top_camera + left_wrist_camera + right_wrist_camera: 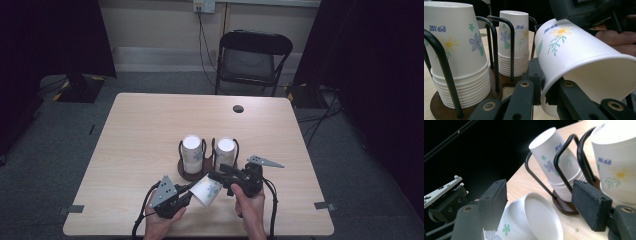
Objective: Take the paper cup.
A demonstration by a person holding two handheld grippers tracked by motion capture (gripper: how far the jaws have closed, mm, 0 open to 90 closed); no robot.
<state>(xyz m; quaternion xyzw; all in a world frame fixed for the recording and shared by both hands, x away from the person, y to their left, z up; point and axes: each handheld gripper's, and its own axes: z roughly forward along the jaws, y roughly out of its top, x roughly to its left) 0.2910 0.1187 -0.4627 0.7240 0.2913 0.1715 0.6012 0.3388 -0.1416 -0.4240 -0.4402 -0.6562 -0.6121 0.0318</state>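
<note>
A single flowered paper cup [206, 190] lies tilted on its side just above the table, in front of the holder. My left gripper [189, 192] is shut on its rim; in the left gripper view the jaws [544, 75] pinch the rim wall of the cup [579, 57]. My right gripper [220, 176] is open at the cup's bottom end. In its own view the wide-apart jaws [541, 200] frame the cup's recessed base [536, 220] without touching it. Two upside-down cup stacks [191, 152] [225, 151] stand in a black wire holder on a brown base [192, 175].
The holder sits at the middle of the light wooden table [150, 130], right behind both grippers. A dark round hole [238, 108] marks the far side of the table. A black folding chair [252, 60] stands beyond it. Tape marks [322, 205] lie near the front corners.
</note>
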